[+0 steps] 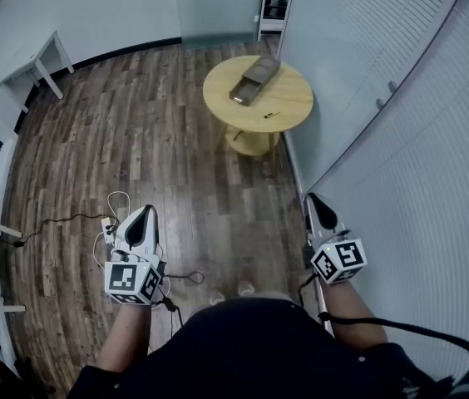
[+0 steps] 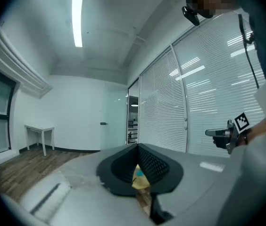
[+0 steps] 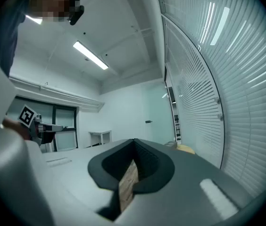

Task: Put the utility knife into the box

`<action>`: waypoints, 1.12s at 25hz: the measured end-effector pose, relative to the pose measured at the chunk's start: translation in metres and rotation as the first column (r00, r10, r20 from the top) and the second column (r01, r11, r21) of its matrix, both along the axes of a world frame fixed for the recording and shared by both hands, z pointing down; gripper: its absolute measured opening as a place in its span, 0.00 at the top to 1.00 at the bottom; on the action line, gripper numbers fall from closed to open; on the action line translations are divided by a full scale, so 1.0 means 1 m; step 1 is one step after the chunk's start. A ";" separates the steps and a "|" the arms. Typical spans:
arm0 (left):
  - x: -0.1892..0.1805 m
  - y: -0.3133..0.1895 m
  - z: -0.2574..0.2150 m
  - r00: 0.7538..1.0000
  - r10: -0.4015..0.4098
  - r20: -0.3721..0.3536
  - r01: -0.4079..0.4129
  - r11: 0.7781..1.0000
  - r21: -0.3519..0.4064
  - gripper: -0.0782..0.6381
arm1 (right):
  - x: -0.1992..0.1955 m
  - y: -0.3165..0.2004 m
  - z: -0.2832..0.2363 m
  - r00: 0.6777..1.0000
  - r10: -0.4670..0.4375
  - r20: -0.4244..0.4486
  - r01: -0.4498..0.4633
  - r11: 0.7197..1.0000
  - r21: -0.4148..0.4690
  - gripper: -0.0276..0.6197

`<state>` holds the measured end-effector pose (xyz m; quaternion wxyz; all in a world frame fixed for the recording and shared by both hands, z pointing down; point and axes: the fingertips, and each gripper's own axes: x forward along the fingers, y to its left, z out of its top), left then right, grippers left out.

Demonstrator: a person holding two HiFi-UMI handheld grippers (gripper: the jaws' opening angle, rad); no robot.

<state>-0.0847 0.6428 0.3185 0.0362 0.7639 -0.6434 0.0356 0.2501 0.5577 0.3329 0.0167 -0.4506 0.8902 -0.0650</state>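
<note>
Head view: utility knife on the far round table

The knife lies near the open box, outside it, well apart from the left gripper and right gripper.

Left gripper view: jaws clenched together, empty.

Right gripper view: jaws clenched together, empty.

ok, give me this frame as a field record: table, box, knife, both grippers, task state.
table: round, yellow, far ahead
box: on the table, looks open
utility knife: on the table, apart from the box
left gripper: shut, empty, held low
right gripper: shut, empty, held low
task state: utility knife not yet picked up
</note>
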 end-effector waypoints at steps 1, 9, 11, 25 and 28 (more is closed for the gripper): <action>0.005 -0.003 0.000 1.000 -0.003 0.003 0.003 1.000 0.002 0.89 | 0.004 -0.001 0.001 1.000 -0.010 -0.011 0.010 1.000 -0.002 0.95; 0.021 -0.023 -0.005 0.998 -0.058 0.003 0.058 0.998 0.009 0.89 | 0.033 -0.029 0.009 0.999 -0.033 -0.029 0.032 0.999 -0.028 0.95; 0.024 -0.030 0.001 0.997 -0.071 0.017 0.071 0.997 -0.005 0.89 | 0.035 -0.042 0.014 0.999 -0.043 -0.025 0.043 0.999 -0.021 0.95; 0.007 -0.177 0.013 1.000 0.012 -0.001 -0.012 1.000 0.015 0.89 | -0.011 -0.154 0.047 0.996 0.004 -0.086 -0.002 1.000 0.019 0.95; -0.020 -0.229 0.012 0.999 0.050 0.014 -0.051 0.999 0.010 0.89 | -0.040 -0.192 0.046 0.995 0.026 -0.091 -0.026 1.000 0.003 0.95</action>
